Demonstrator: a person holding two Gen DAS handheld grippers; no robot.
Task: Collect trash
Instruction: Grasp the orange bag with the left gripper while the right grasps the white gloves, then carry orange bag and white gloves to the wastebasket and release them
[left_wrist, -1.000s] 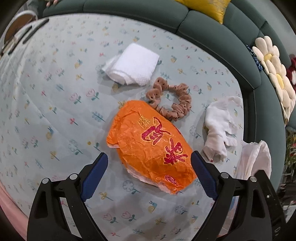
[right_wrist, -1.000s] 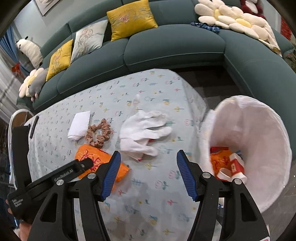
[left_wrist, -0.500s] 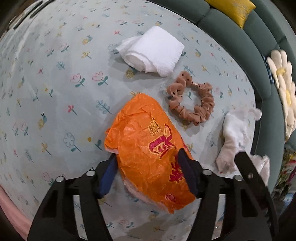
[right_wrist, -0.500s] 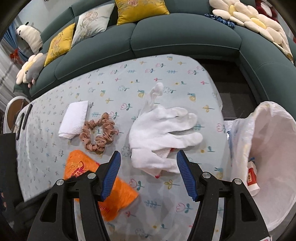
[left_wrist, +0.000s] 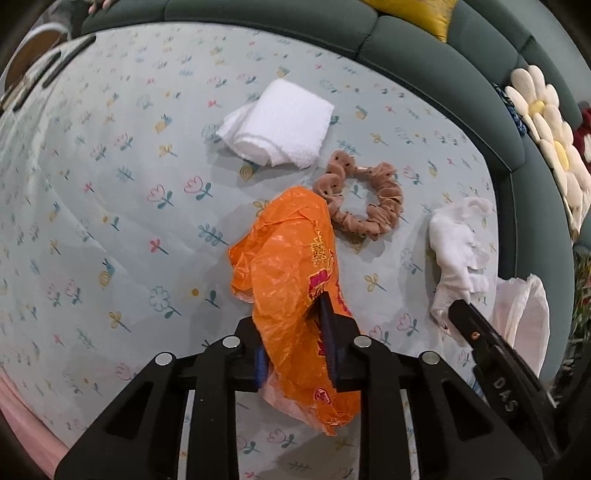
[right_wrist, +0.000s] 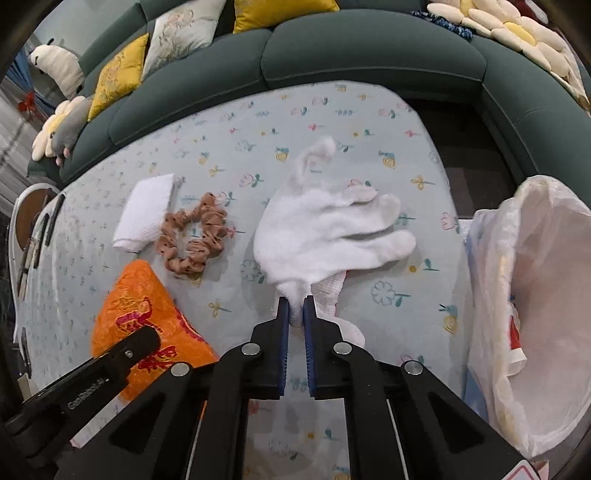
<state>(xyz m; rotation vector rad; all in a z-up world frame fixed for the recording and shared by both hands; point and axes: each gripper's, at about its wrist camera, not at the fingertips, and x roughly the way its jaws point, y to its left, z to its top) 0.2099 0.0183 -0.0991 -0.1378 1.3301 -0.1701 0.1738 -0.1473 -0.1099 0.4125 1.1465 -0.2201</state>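
My left gripper (left_wrist: 295, 332) is shut on a crumpled orange plastic wrapper (left_wrist: 291, 273) with red print, pinched near its lower half on the table. The wrapper also shows in the right wrist view (right_wrist: 144, 306). My right gripper (right_wrist: 294, 310) is shut on the cuff of a white fabric glove (right_wrist: 325, 229) that lies flat on the table. The glove also shows at the right in the left wrist view (left_wrist: 458, 251). A white-lined trash bin (right_wrist: 535, 302) with some wrappers inside stands at the table's right end.
A folded white cloth (left_wrist: 280, 129) and a brown scrunchie (left_wrist: 362, 199) lie on the floral tablecloth (left_wrist: 110, 184) beyond the wrapper. A dark green sofa (right_wrist: 369, 48) with cushions curves around the table. Dark flat objects (left_wrist: 55, 70) lie at the far left edge.
Both grippers have closed: the left on the orange wrapper, bunching it up, and the right on the glove's cuff after moving forward to it.
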